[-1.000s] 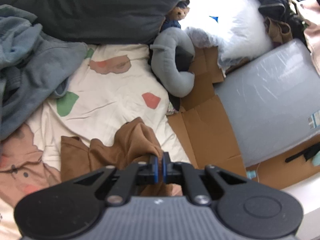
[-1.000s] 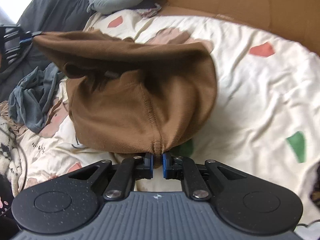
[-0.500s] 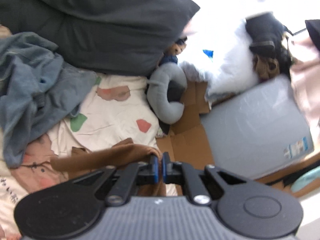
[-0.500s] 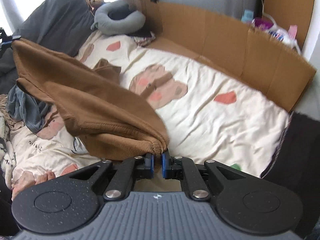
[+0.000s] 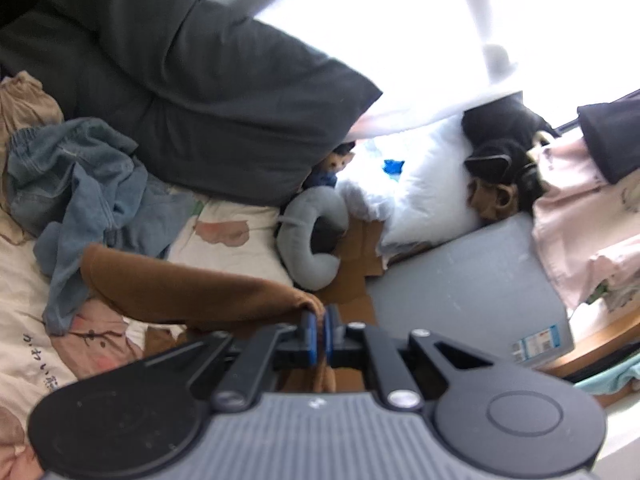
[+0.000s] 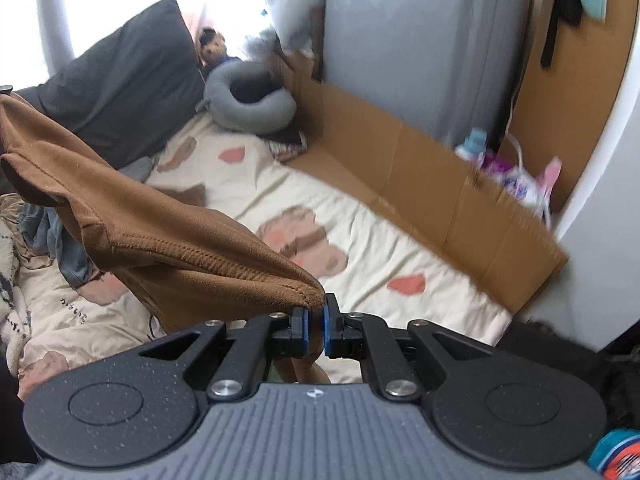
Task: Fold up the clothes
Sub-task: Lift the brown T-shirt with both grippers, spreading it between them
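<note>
Garment (image 5: 188,292), brown, shows in the left wrist view stretching from the left gripper (image 5: 319,334), whose jaws pinch its edge, toward 9 o'clock over the sheet (image 5: 236,236); jeans (image 5: 80,184) lie at 10 o'clock. Right wrist view: right gripper (image 6: 315,326) clamps another corner, cloth hanging toward 10 o'clock above the bed, cardboard (image 6: 420,168) at 2 o'clock.

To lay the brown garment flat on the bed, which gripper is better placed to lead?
Probably right. The right gripper holds the brown garment above bare sheet; the left gripper hangs near the blue clothes.
</note>
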`<state>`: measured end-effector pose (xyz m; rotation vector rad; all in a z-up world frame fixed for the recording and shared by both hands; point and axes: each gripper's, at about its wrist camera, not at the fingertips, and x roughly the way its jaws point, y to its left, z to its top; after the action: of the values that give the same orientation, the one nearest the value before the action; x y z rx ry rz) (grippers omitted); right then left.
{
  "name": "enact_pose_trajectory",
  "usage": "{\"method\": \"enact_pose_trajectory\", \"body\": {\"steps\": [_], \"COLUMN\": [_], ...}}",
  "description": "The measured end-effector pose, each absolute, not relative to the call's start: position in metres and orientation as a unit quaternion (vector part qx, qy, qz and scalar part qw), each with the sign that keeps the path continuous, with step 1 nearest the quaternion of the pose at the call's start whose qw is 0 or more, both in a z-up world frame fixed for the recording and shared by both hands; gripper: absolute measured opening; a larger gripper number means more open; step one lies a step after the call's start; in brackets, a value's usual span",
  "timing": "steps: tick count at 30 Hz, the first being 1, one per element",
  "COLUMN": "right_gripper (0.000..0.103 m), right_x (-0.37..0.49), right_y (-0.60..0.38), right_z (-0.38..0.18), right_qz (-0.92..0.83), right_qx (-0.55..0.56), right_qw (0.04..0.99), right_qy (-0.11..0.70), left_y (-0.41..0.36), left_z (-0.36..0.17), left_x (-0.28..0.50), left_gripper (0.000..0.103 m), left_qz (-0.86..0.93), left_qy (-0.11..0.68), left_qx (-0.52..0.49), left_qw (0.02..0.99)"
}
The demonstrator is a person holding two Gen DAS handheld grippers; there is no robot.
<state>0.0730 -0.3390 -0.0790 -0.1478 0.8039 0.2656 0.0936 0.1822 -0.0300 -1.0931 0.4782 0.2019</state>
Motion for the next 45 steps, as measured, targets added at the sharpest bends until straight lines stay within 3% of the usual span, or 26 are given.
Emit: {"method": "enact_pose_trajectory", "body": {"steps": [17, 24, 30, 45], "right_gripper": [0.004, 0.004, 0.004, 0.004], "right_x": [0.019, 0.01, 0.002, 0.071], "right_y": [-0.339, -0.34, -0.341, -0.326], "right_z": [0.074, 0.087, 0.099, -0.034], "right_qz": [0.13, 0.139, 0.148, 0.183], "right_qx": [-0.163, -0.175, -0.186, -0.175], "right_qw": [0.935, 0.93, 0.925, 0.875], "right_qy": [0.287, 0.292, 0.296, 0.413], "left_y": [0.181, 0.182, 0.191, 0.221], "left_z": [0.046, 0.067, 0.045, -0.083], "left_x": [-0.006, -0.027, -0.016, 0.049], "left_gripper": [0.004, 0.004, 0.004, 0.004], "left_qz": [0.054, 0.048, 0.086, 0.183], "left_qy": [0.177, 0.167, 0.189, 0.29], "left_qx": [-0.539, -0.562, -0.56, -0.567], "left_qw": [0.822, 0.809, 0.802, 0.748]}}
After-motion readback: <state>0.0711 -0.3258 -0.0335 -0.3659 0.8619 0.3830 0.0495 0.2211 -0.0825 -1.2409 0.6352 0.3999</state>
